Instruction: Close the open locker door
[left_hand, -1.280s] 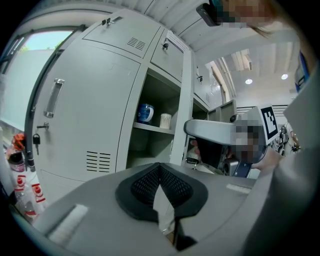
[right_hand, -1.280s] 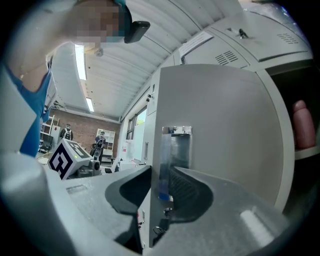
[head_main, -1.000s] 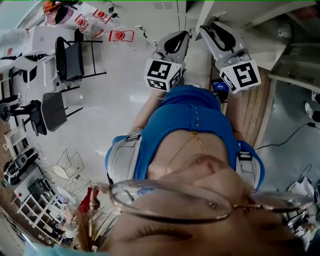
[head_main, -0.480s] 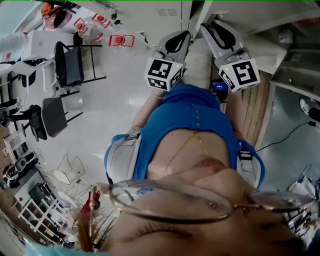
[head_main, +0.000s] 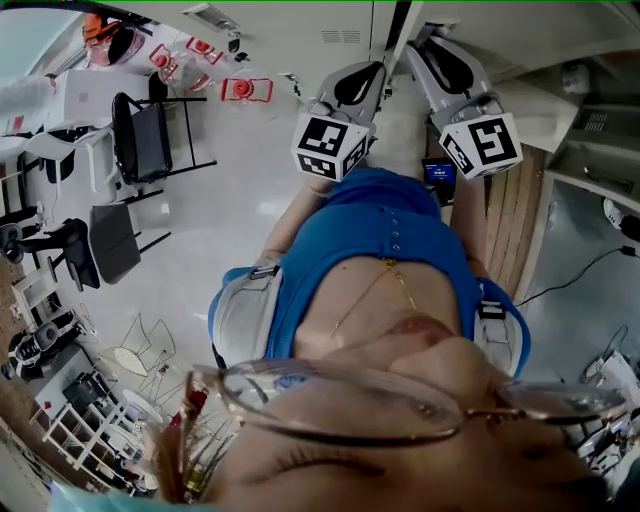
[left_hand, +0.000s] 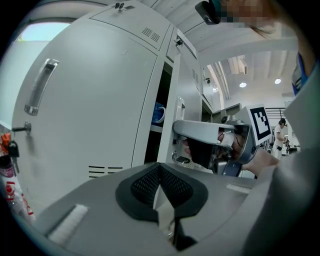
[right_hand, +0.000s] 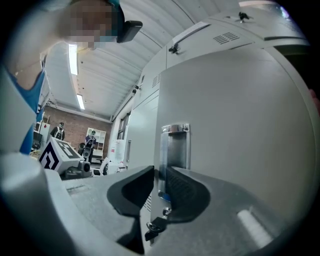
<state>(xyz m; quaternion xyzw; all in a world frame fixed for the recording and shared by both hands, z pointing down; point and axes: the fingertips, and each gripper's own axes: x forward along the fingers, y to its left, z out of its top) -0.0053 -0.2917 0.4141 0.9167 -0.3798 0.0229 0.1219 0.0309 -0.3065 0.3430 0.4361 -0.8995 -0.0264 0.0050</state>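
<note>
Locker door (right_hand: 240, 125) – smooth matt grey painted metal; handle (right_hand: 174, 150) – glossy chrome; right gripper (right_hand: 160, 186) pads (right_hand: 187, 196) – black, ribbed

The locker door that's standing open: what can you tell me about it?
The locker door is smooth, pale grey, seemingly painted metal. A shiny upright handle sits near its free edge, with a key sticking out below it. It stands partly open, and the right tongs are closed on that edge just under the handle.

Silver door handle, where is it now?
The handle stands upright mid-frame in the right gripper view, on the grey locker door that the right gripper straddles.
</note>
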